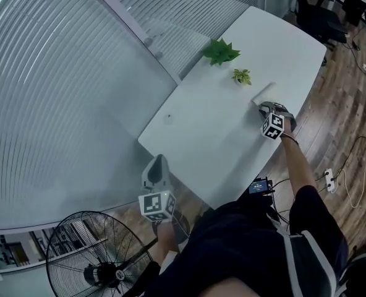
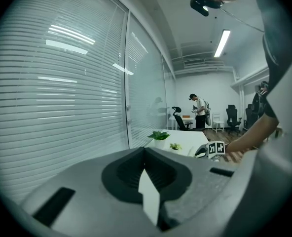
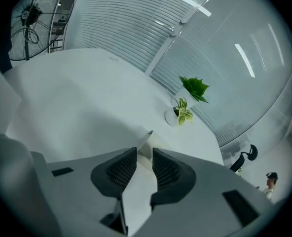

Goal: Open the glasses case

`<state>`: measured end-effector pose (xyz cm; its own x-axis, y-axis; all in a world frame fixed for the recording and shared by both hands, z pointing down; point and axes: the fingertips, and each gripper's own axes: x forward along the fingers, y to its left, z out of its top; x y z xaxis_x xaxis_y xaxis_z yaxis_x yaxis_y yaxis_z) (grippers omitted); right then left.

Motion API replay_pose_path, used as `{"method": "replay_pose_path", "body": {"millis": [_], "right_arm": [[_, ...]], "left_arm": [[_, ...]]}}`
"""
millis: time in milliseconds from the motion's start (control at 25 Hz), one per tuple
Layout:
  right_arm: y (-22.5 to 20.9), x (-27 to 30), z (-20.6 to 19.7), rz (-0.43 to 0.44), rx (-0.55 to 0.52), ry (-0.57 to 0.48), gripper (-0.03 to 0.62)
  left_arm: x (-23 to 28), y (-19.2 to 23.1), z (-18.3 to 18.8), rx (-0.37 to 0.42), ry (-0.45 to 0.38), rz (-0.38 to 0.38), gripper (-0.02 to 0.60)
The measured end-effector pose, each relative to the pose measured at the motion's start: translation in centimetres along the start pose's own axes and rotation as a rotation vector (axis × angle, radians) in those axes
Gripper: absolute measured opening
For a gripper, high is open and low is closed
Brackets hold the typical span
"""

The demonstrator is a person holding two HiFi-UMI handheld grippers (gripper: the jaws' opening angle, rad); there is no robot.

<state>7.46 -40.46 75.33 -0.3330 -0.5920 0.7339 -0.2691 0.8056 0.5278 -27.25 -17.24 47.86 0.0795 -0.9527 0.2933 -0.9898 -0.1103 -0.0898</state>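
1. The case (image 1: 263, 93) lies on the white bench (image 1: 214, 135), close to its right edge. It is near a small plant (image 1: 242, 76), and a bigger plant (image 1: 221, 51) stands farther back.
2. The right gripper (image 1: 268, 109) tilts down at the case's near end. In the right gripper view its fingers (image 3: 119, 169) stand partly apart, closed on that end of the case (image 3: 145, 143), which fills the gap between the pads.
3. The left gripper (image 1: 160, 161) hangs off the bench's near corner, above a fan (image 1: 90, 252), and points towards the blinds (image 1: 59, 73).
4. The left gripper's fingers (image 2: 126, 174) are pressed together and hold nothing.
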Motion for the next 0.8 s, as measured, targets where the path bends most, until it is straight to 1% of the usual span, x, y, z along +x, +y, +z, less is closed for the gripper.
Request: {"method": "replay_pose_path", "body": {"millis": [160,280,440,640,800], "right_arm": [[0.1,0.2,0.3,-0.015,-0.045,0.008,0.061],[0.3,0.4,0.1,-0.033,-0.103,0.026,0.061],[0.3,0.4,0.2,-0.057,-0.185,0.044,0.044],[0.1,0.3,0.4,-0.089,-0.249,0.067,0.037],[-1.0,-0.3,1.3,-0.133,-0.298,0.067,0.034]], "left_arm": [[0.6,-0.3,0.3,0.007,-0.001,-0.007,-0.002],[1.0,-0.3,0.5,0.011,-0.004,-0.006,-0.001],[1.4,-0.2,0.9,0.022,-0.008,0.000,-0.002],[1.7,-0.5,0.9,0.024,-0.011,-0.007,-0.002],[1.5,0.4,1.0,0.026,-0.012,0.012,-0.002]]}}
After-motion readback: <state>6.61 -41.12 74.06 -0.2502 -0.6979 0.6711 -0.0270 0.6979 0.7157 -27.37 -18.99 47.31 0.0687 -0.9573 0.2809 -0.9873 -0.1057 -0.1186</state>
